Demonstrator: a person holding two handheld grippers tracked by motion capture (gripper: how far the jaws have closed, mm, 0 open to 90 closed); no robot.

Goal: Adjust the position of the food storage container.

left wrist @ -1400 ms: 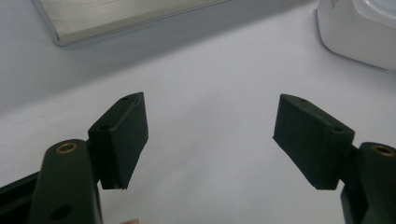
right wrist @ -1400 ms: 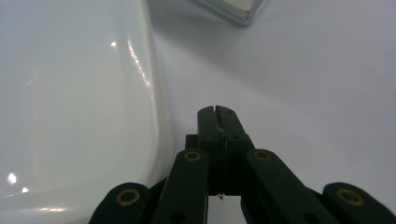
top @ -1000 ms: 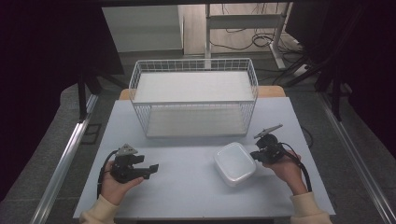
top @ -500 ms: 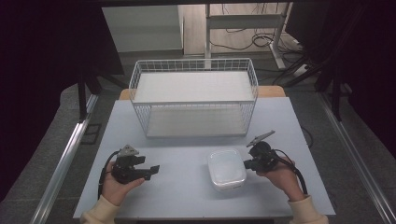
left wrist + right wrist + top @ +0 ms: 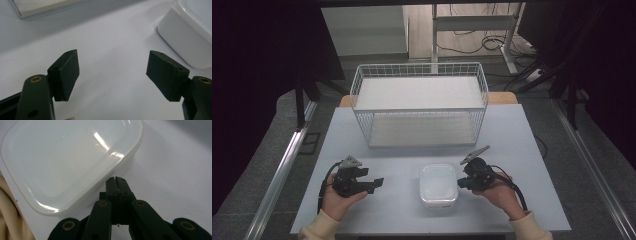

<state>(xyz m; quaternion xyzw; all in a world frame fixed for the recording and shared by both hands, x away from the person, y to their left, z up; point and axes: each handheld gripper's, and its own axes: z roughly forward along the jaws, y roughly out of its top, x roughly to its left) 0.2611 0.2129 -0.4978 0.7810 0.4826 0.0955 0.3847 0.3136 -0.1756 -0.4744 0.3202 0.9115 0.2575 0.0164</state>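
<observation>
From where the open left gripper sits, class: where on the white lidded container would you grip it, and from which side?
Probably its near-left rim: the white lidded container lies flat and low, lid on, lip overhanging. The left gripper faces that side with jaws wide; the right gripper, shut, is at the opposite side.

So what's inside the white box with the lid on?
You can't tell. The white box sits on the table with its lid covering the top. The lid is cloudy and shiny, so whatever is inside, if anything, is hidden.
</observation>
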